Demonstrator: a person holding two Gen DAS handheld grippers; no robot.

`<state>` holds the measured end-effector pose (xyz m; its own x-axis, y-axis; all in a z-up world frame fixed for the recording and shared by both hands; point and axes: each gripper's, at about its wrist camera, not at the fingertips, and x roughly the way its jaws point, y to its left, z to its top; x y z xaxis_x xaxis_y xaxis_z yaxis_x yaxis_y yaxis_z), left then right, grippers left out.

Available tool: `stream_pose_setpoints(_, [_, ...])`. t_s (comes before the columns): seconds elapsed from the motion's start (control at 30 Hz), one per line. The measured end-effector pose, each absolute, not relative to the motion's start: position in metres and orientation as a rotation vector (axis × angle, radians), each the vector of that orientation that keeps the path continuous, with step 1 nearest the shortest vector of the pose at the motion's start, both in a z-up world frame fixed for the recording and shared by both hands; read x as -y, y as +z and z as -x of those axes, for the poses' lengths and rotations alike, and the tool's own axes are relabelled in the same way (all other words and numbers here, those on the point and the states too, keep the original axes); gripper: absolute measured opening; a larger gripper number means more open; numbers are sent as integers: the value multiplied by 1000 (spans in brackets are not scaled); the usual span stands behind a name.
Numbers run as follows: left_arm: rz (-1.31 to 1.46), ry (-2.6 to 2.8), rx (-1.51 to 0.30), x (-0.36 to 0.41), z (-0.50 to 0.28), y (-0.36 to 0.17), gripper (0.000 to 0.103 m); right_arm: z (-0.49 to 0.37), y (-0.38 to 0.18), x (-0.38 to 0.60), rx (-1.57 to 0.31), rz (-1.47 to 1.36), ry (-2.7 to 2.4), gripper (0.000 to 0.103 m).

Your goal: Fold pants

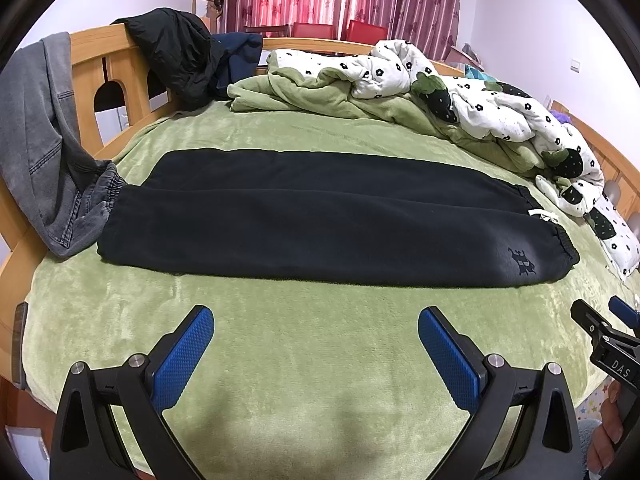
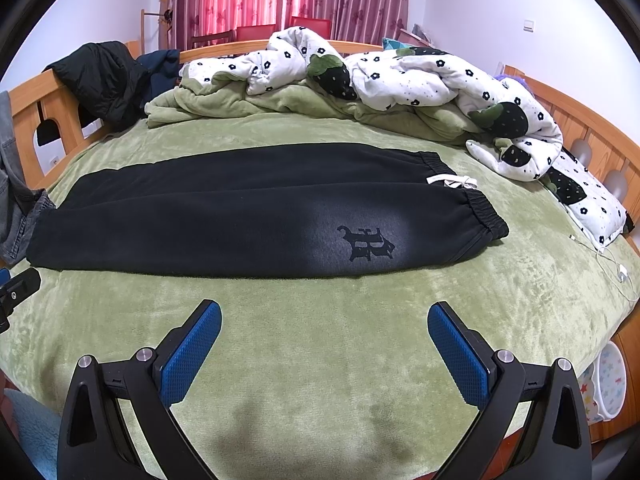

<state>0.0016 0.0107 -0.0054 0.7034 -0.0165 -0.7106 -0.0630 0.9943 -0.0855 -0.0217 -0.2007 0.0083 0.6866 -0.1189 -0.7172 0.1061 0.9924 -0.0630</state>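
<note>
My left claw hangs spread wide, blue pads apart, nothing btwn them, just above the green blanket near the bed's front edge. My right claw is likewise released, pads wide, gripping nothing, over the same blanket. In the left view the right claw's tip pokes in at the far right edge; in the right view the left one shows at the far left edge.

Just ahead of both claws lie the black pants, flat on the blanket, apart from either claw. Legs are folded one over the other, so it's a single long strip. Long axis runs left-to-right across my view, roughly parallel to the bed's near edge. Waistband w/ white drawstring points right; leg cuffs point left, ending just beside grey jeans draped over the wooden bed frame. A dark logo sits near the waist end, on the near side.

Beyond the pants: a rumpled white flower-print quilt and a black jacket on the frame.
</note>
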Motion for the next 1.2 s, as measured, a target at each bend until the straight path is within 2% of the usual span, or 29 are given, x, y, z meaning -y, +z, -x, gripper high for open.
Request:
stream_pose_setpoints(0.53, [127,8,-779,-15,3,1,103,25,7,201,-797,16,-113,101])
stream_pose_setpoints(0.83, [117,-34,-712,-2,44,53,103,53,39,206,-722,29,-122,101])
stream_pose_setpoints(1.0, [54,-25,-669,-1,69,82,103,69,62,218,-676,-67,-97,101])
stream_pose_setpoints(1.2, [168,-105,-607,-24,84,123,103,78,94,236,-689,-189,-7,101])
